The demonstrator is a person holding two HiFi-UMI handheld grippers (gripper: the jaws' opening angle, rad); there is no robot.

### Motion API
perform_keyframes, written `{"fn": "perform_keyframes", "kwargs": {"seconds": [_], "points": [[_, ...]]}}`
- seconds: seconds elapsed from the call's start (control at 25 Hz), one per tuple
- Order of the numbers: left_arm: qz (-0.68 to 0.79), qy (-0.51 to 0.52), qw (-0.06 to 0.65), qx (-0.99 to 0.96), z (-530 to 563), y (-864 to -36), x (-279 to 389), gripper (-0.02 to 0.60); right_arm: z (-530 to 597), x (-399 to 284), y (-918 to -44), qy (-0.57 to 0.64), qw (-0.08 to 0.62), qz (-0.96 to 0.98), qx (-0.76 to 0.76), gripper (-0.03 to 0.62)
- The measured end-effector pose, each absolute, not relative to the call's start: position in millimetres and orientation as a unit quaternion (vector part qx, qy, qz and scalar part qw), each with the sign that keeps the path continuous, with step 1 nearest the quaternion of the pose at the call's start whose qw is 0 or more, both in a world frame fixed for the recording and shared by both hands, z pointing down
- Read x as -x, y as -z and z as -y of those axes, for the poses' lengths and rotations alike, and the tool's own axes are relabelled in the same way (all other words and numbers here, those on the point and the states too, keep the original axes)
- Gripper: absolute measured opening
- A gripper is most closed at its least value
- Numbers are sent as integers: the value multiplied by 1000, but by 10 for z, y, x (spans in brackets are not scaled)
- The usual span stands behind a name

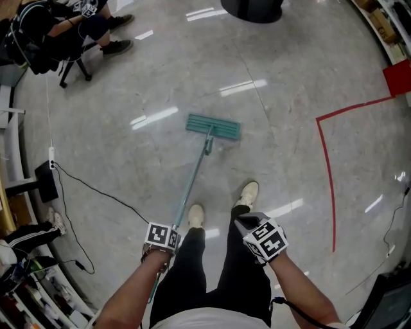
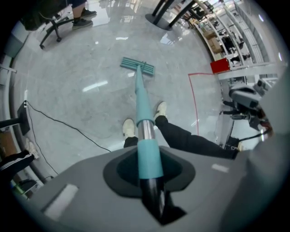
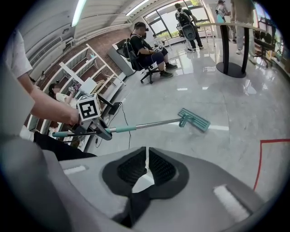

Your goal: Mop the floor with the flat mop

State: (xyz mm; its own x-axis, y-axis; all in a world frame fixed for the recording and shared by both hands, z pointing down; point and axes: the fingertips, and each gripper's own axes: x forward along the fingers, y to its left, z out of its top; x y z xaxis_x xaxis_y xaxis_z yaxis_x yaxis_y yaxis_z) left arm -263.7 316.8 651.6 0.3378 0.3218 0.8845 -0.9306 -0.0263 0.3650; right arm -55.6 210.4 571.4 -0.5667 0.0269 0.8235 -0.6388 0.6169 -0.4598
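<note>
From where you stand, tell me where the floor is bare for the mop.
Bare floor lies between the flat mop and the red tape line, and beyond it up to the round black base. The left is crowded: black cable, office chair with a seated person.

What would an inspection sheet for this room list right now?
Surface: glossy grey floor, red tape line at right.
Job's things: flat mop, head lying on the floor ahead of the person's shoes.
Clutter: red box at far right.
Grippers: left gripper shut on the mop handle; right gripper shut, empty.
Cables: black cable snakes across the floor at left.
Surroundings: seated person on an office chair, black round base.
</note>
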Motion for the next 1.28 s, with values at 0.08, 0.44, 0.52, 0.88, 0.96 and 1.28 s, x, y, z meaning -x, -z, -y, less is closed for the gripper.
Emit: {"fn": "perform_keyframes", "kwargs": {"seconds": [0.08, 0.44, 0.52, 0.88, 0.96, 1.28], "points": [[297, -495, 631, -517, -3117, -6617, 2602, 87, -2122, 519, -5733, -393, 430, 790, -192, 21], [304, -503, 614, -528, -2896, -6818, 2649, 89, -2153, 408, -5737, -401, 437, 780, -197, 21], [304, -510, 604, -531, -2707, -6852, 2664, 89, -2143, 401, -5742, -403, 436, 780, -199, 21], [300, -515, 598, -535, -2052, -6910, 2657, 87, -2070, 353, -5695, -410, 426, 779, -208, 21], [301, -511, 602, -535, -1933, -6913, 2615, 86, -2053, 287, -5695, -412, 426, 777, -212, 21], [312, -492, 614, -533, -1557, -6913, 2393, 86, -1961, 61, -5719, -424, 422, 770, -223, 21]]}}
